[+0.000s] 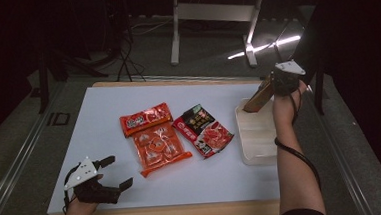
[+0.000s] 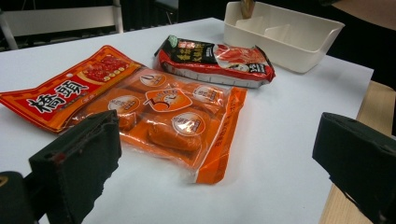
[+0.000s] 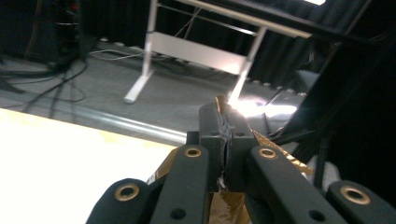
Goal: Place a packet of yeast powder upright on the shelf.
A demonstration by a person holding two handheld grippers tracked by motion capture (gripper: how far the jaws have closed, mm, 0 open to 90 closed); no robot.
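My right gripper (image 1: 271, 85) is held up over the far end of the white divided tray (image 1: 255, 156), shut on the top edge of a golden-brown packet (image 1: 257, 99) that slants down toward the tray. In the right gripper view the jaws (image 3: 226, 140) are pressed together on the packet's gold foil (image 3: 276, 150). My left gripper (image 1: 102, 174) rests at the table's front left corner, open and holding nothing. In the left gripper view, my left gripper (image 2: 219, 144) has its wide-apart jaws framing an orange sausage packet (image 2: 173, 121).
On the white tabletop lie a red packet (image 1: 145, 118), the orange sausage packet (image 1: 158, 147) and a dark-and-red packet (image 1: 203, 130), side by side at the middle. The tray (image 2: 285, 51) stands at the right edge. White table legs (image 1: 176, 28) stand on the floor beyond.
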